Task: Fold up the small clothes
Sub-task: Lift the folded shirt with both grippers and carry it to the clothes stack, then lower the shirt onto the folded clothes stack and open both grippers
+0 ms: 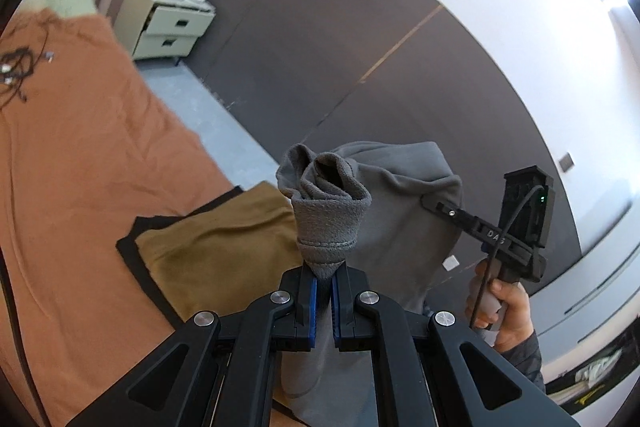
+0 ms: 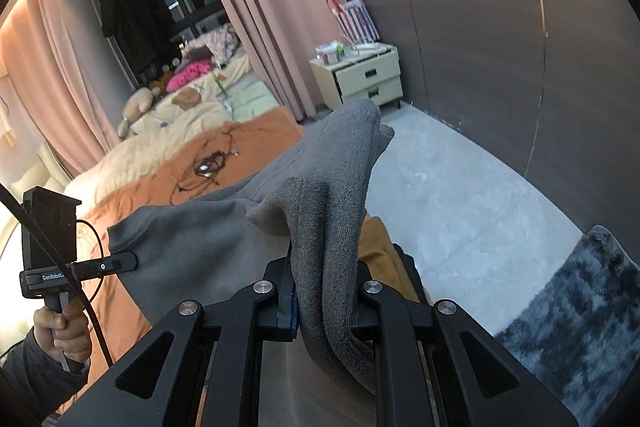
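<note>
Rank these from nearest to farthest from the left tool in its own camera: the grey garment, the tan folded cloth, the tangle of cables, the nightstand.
1. Grey garment, clamped in the left tool.
2. Tan folded cloth, just left.
3. Tangle of cables, far left on the orange bedspread.
4. Nightstand, against the wall.

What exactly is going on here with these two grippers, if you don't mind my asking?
A person is folding laundry over a bed with a handheld gripper in each hand. Both the left gripper and the right gripper are clamped on a soft grey fleece garment, holding it up in the air between them. Below it, a folded mustard-brown garment lies on a black one on the orange bedspread. The grey piece is lifted and not yet folded.
</note>
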The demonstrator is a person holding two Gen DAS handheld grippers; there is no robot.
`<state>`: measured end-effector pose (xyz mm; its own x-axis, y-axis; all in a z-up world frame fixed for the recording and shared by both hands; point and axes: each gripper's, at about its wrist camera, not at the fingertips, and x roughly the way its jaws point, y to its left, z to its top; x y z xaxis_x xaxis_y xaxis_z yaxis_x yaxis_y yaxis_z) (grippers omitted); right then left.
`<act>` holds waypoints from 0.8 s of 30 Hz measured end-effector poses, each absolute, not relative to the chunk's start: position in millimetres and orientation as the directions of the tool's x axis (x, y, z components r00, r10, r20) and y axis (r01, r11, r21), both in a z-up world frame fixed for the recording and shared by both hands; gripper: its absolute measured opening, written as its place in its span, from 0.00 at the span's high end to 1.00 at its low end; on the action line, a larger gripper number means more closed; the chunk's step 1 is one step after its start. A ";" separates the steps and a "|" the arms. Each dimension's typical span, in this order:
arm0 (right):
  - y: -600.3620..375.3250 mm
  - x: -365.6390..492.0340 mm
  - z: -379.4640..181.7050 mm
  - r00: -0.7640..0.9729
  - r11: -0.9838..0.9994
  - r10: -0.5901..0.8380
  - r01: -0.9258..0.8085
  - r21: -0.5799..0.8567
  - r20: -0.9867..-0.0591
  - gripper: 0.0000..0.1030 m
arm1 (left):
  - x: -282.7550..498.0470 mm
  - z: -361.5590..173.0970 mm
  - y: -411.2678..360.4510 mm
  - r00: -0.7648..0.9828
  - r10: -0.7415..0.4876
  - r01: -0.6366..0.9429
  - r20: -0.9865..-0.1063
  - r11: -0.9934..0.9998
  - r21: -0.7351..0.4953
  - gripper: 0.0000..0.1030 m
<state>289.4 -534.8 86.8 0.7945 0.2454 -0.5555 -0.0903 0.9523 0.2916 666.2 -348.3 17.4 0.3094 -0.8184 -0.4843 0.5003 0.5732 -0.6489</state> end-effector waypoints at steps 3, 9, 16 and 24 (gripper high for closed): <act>-531.6 310.0 82.2 0.772 0.955 0.243 -0.084 0.285 -0.588 0.91 | 686.0 -7.4 -343.0 0.306 -0.813 0.465 -0.495 0.582 -0.667 0.95; -516.6 364.5 58.4 0.687 0.969 0.154 0.035 0.245 -0.711 0.85 | 717.8 -63.3 -331.2 0.354 -0.731 0.359 -0.583 0.682 -0.638 0.92; -523.8 350.6 74.7 0.706 0.972 0.032 0.141 0.185 -0.708 0.59 | 732.8 -104.7 -315.3 0.356 -0.609 0.233 -0.709 0.792 -0.564 0.71; -517.5 328.4 97.3 0.704 0.987 0.045 0.080 0.141 -0.709 0.60 | 730.0 -102.3 -316.0 0.371 -0.598 0.263 -0.710 0.801 -0.538 0.67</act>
